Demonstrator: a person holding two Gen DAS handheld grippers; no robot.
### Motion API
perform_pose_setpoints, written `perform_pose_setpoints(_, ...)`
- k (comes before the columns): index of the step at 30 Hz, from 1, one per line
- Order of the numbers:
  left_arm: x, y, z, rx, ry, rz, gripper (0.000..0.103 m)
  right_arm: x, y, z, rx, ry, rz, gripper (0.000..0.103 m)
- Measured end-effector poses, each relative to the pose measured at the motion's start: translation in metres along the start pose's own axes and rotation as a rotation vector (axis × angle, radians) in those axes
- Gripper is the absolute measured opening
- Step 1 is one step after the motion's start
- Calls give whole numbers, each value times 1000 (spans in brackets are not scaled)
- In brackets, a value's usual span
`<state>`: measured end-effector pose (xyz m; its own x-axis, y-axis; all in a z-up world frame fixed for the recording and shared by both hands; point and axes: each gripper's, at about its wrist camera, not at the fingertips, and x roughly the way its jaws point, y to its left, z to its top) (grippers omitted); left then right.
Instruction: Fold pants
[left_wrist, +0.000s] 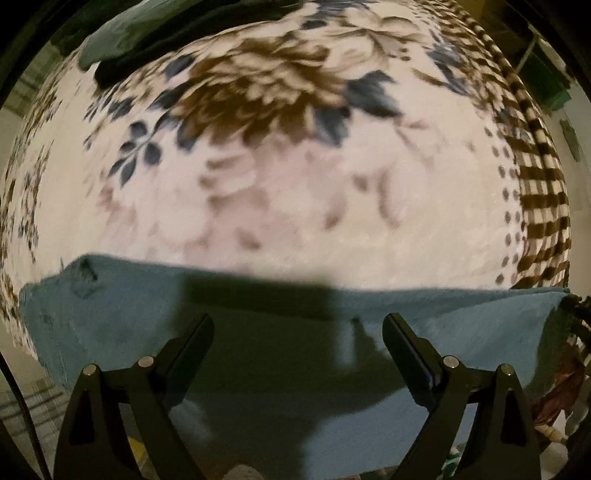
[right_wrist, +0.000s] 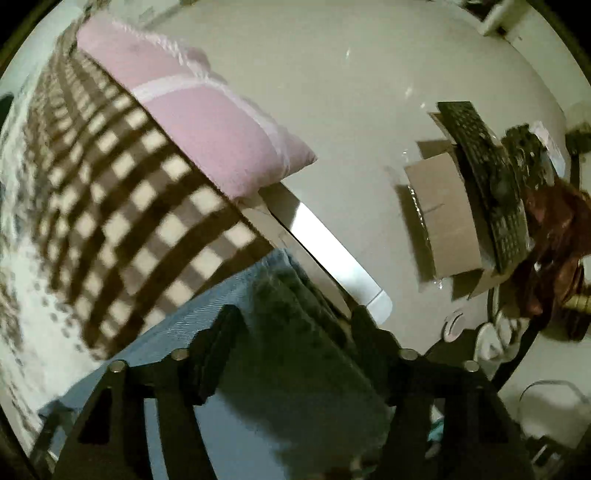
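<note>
The light blue denim pants (left_wrist: 110, 314) lie flat across the lower part of the left wrist view, on a white blanket with brown and blue flowers (left_wrist: 295, 203). My left gripper (left_wrist: 299, 321) hangs over them pointing down, open, with nothing between its fingers; its shadow falls on the denim. In the right wrist view one end of the pants (right_wrist: 280, 295) lies at the bed's edge on the blanket's brown checked border (right_wrist: 129, 203). My right gripper (right_wrist: 295, 314) is above that end with its fingers apart and no cloth pinched.
A pink pillow (right_wrist: 207, 125) rests at the bed's edge, above a white bed rail (right_wrist: 332, 236). On the pale floor (right_wrist: 332, 92) stand a cardboard box (right_wrist: 450, 221) and a dark keyboard-like object (right_wrist: 484, 177). Dark and green cloths (left_wrist: 122, 37) lie at the blanket's far side.
</note>
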<state>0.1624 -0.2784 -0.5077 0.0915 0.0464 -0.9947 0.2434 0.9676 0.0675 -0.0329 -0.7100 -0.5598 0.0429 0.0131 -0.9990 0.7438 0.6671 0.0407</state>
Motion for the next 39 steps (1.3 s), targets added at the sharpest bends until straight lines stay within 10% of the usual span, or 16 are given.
perform_pose_setpoints(2, -2, -7, 4, 3, -11, -2, 93, -9, 14, -5, -62, -59, -42, 5)
perform_pose_setpoints(13, -13, 56, -10, -102, -36, 27, 93, -122, 10, -53, -86, -429, 12, 4)
perform_pose_setpoints(18, 1, 63, -8, -122, -42, 61, 93, -57, 11, -22, -99, -276, -46, 4)
perform_pose_setpoints(21, 2, 71, -14, -133, -26, 63, 93, -20, 11, -12, -71, -82, -11, 17)
perform_pose_setpoints(24, -7, 89, -29, -155, -36, 57, 93, -47, 34, -25, -128, -105, 23, 48)
perform_pose_setpoints(26, -10, 106, -38, -186, -40, 45, 93, -68, 69, -42, -186, -67, 110, 64)
perform_pose_setpoints(33, -14, 223, -60, -322, -61, 168, 93, -59, 309, -130, -551, 272, 491, 64)
perform_pose_setpoints(39, 32, 319, -72, -439, 45, 176, 93, -10, 486, -199, -866, 387, 431, 64)
